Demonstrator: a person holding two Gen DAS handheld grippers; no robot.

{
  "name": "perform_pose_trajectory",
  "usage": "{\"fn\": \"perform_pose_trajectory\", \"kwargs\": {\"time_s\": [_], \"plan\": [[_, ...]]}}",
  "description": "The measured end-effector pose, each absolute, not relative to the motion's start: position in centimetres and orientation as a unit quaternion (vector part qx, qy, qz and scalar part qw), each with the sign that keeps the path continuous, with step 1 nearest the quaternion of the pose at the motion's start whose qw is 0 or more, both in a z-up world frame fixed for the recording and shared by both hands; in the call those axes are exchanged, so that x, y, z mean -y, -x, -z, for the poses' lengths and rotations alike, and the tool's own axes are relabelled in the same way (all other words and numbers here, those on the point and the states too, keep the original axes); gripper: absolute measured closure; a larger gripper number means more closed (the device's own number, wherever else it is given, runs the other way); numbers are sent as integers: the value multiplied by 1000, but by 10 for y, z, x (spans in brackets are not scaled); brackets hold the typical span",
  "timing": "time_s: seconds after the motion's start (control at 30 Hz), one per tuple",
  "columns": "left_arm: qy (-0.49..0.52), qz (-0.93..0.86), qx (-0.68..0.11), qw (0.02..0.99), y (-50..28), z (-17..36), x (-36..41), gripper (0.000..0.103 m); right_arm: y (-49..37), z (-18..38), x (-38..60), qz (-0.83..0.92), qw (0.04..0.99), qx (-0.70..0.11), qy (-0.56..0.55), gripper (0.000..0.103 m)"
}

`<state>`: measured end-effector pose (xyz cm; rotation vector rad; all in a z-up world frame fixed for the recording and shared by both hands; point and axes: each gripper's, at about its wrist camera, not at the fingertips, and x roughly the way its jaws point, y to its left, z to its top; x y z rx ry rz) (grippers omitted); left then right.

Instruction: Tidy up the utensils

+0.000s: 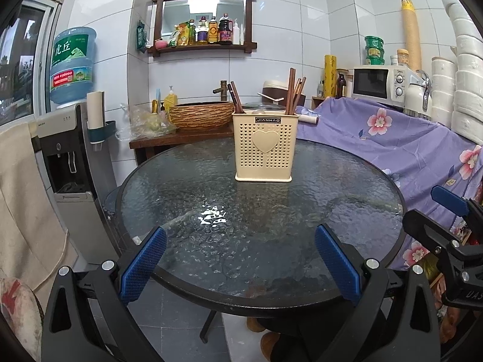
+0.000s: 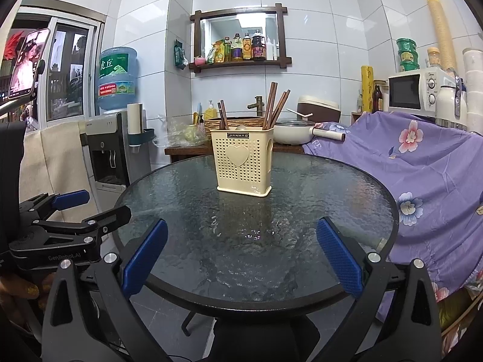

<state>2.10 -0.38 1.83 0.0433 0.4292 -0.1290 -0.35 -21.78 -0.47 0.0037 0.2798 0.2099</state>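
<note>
Cream plastic holder stood mid glass table | left gripper near of holder, wide open, empty | chopsticks upright inside holder: light, stiff, slick; pinch upper shafts | right gripper near of holder, wide open, empty

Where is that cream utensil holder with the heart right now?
The cream utensil holder stands upright on the far side of the round glass table, chopsticks poking out.
</note>
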Motion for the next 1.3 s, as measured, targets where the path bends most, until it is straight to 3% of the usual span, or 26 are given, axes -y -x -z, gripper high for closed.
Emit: {"fn": "perform_pose_trajectory", "kwargs": {"time_s": [1.3], "plan": [[-19, 56, -229, 972, -27, -12, 5, 6, 2, 8, 214, -105, 983, -152, 4, 6]]}}
